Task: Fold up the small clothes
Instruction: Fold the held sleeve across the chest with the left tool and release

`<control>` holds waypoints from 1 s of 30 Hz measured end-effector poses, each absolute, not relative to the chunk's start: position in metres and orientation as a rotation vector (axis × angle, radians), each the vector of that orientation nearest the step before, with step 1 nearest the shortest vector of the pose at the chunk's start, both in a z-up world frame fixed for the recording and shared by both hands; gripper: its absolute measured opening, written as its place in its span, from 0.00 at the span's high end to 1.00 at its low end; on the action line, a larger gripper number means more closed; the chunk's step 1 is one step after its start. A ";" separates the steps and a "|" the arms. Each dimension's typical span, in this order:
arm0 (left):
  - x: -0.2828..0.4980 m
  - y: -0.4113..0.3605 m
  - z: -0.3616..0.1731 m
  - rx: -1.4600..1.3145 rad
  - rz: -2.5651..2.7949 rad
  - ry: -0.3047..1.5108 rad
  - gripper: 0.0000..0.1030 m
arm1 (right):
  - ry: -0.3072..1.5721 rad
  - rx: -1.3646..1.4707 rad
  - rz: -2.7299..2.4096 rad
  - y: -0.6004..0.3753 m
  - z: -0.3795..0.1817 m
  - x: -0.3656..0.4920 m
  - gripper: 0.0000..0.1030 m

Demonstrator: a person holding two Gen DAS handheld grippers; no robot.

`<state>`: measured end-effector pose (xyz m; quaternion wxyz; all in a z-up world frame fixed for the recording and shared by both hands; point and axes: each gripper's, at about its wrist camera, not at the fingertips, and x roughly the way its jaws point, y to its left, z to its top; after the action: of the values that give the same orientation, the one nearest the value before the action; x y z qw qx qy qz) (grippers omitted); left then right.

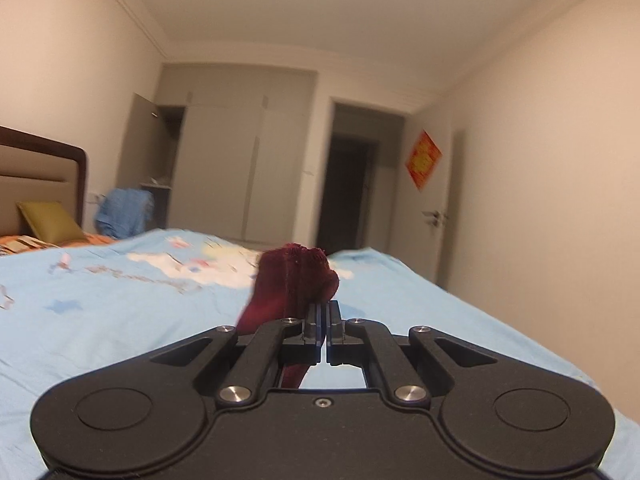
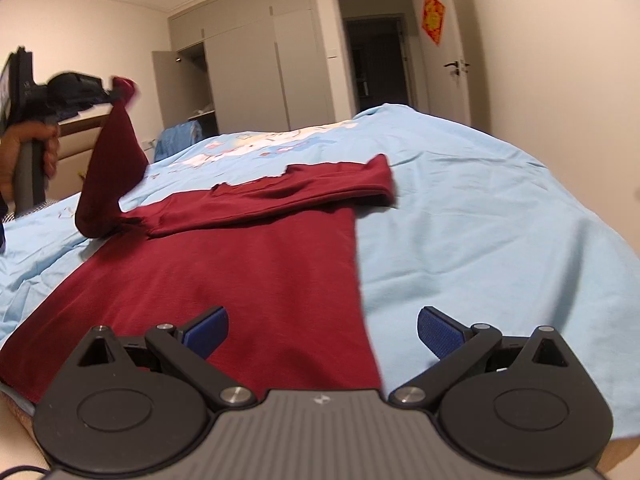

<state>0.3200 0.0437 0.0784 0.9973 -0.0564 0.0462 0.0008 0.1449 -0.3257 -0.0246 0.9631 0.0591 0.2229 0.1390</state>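
Note:
A dark red long-sleeved shirt (image 2: 240, 272) lies flat on the light blue bedsheet (image 2: 480, 208). One sleeve (image 2: 320, 184) is folded across its upper part. The other sleeve (image 2: 108, 168) is lifted off the bed, held by its cuff (image 1: 298, 276) in my left gripper (image 1: 324, 312), which is shut on it. In the right wrist view the left gripper (image 2: 114, 94) hangs high at the far left, held by a person's hand (image 2: 24, 148). My right gripper (image 2: 322, 330) is open just above the shirt's lower right edge, nothing between its blue pads (image 2: 438, 330).
The bed fills the foreground, with a headboard (image 1: 44, 168), a green pillow (image 1: 52, 226) and a blue cloth heap (image 1: 124, 210) at the far left. Grey wardrobes (image 2: 256, 68), a dark doorway (image 2: 376, 60) and a door with a red poster (image 2: 434, 16) stand behind.

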 end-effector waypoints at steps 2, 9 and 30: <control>0.332 0.029 0.059 -0.102 -0.034 0.140 1.00 | 0.449 0.133 0.267 -0.333 -0.026 0.143 0.00; 0.360 0.000 -0.008 -0.059 -0.121 0.312 1.00 | 0.453 0.169 0.227 -0.355 -0.032 0.138 0.00; 0.338 -0.012 -0.046 -0.086 -0.250 0.518 0.34 | 0.466 0.174 0.221 -0.355 -0.035 0.133 0.00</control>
<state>0.3384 -0.0121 -0.0461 0.9579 -0.0425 0.2556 -0.1233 0.1326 -0.3555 -0.0354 0.9633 0.0858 0.2299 0.1089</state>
